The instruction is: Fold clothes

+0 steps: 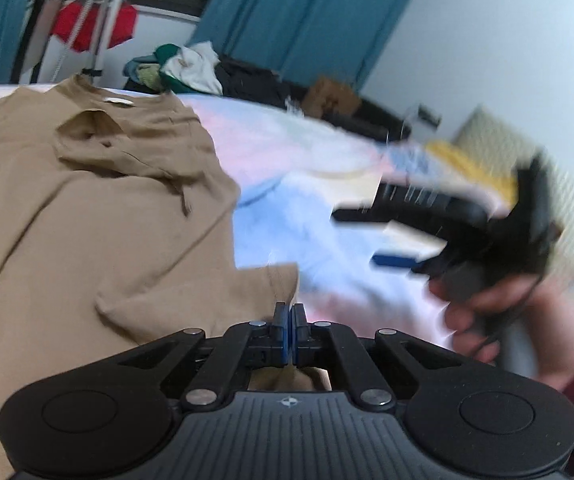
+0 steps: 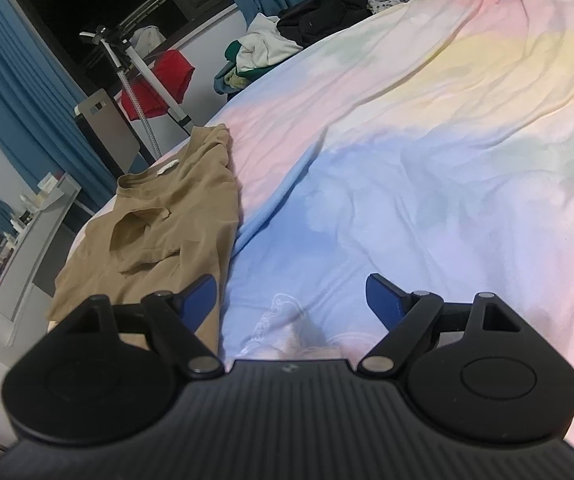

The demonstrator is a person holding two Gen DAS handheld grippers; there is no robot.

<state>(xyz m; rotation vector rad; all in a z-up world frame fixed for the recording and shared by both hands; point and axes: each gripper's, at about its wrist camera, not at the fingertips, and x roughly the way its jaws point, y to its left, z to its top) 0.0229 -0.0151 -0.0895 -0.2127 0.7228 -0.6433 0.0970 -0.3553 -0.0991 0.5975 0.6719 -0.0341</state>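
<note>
Tan T-shirt point(image 1: 87, 208) fabric is pinched by the left gripper point(image 1: 289, 320): its blue pads are pressed together, and a fold of the tan cloth is seen beneath them, so a lower corner or hem on the shirt's right-hand side appears to be held. Outward from that gripper, the shirt is spread along the bed point(image 2: 427, 140), its long axis running away from the gripper toward the collar point(image 1: 87, 92), which lies at the far end beside the bed's edge. A loose flap, possibly a sleeve, is bunched on the chest just below the collar.

To the right of the shirt, the right gripper point(image 2: 291, 300) is held with its jaws spread wide and nothing between them; it hangs over bare pastel bedding, just beside the shirt's right edge. In the left wrist view it is blurred, so its exact height over the bed cannot be told.

The left gripper is judged nearer, being on the cloth already. Whether the shirt is being laid out flat or carried across into a fold cannot be settled from this scene. A heap of other clothes point(image 2: 287, 40) is seen beyond the shirt's far end.
</note>
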